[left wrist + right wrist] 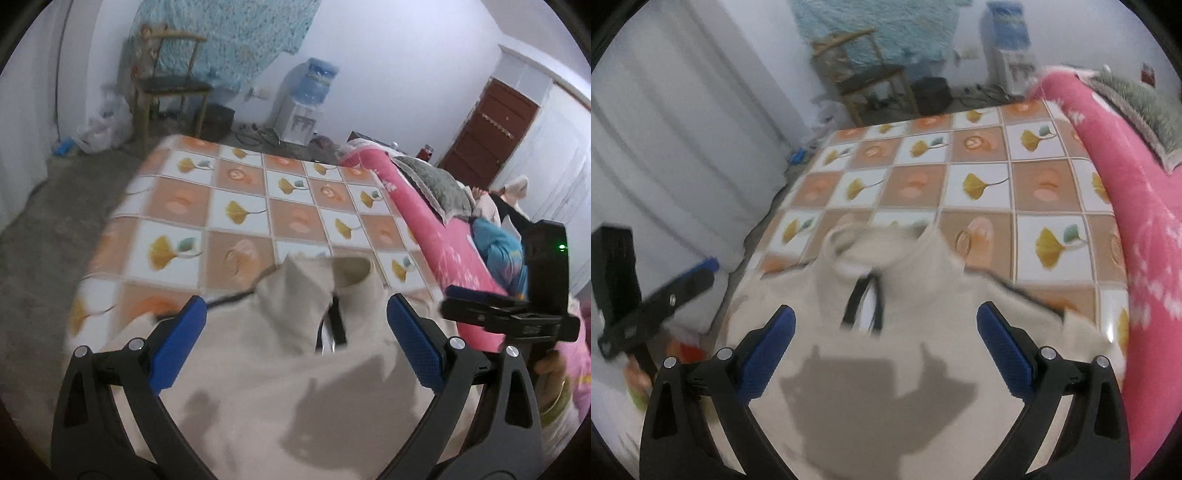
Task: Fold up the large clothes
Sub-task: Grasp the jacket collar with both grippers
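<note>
Left wrist: cream garment (blurred) under left tongs, fingers apart; right tongs likewise, gripping nothing.

Bare checked bedcover open beyond the cream garment, rolled pink blanket walling the right side, chair well apart

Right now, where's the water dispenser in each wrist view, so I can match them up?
Left wrist: water dispenser upper centre, against the far wall.
Right wrist: water dispenser top right of centre, blurred.
Shared landmark: wooden chair, left of it in both.
</note>
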Available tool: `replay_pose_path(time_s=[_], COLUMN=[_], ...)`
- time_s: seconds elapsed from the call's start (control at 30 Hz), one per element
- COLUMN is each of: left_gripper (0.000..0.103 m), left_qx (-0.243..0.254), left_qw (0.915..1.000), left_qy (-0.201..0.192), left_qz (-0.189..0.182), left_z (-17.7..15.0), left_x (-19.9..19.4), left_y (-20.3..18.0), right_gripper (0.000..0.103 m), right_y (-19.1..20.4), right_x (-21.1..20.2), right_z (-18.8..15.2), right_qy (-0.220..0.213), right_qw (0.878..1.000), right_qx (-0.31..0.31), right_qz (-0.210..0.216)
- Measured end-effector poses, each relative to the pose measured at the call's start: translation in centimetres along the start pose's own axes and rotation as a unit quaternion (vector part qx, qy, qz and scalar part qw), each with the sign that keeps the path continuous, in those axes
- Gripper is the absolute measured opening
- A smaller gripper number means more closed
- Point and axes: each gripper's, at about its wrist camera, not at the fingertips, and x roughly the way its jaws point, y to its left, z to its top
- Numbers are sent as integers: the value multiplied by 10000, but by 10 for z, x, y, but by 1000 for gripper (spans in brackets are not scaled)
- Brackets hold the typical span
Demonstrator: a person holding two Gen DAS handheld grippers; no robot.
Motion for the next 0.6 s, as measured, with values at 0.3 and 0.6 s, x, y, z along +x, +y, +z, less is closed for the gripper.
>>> replay_pose_path(time_s=[0.3,0.6], left_gripper=[61,22], left_qx=[-374,370], left_qw=[9959,9956], left_qy=[792,824], left_qz=[218,239], left_z=[20,7], left_x=[124,128], left_y=[11,-19], right_gripper=[67,19], right_y=[-35,-30], right_x=[91,90], right_z=[54,39], right_qy=[369,451], right_qw=[9985,9990], right_qx=[348,-49], right_qz=[-182,40])
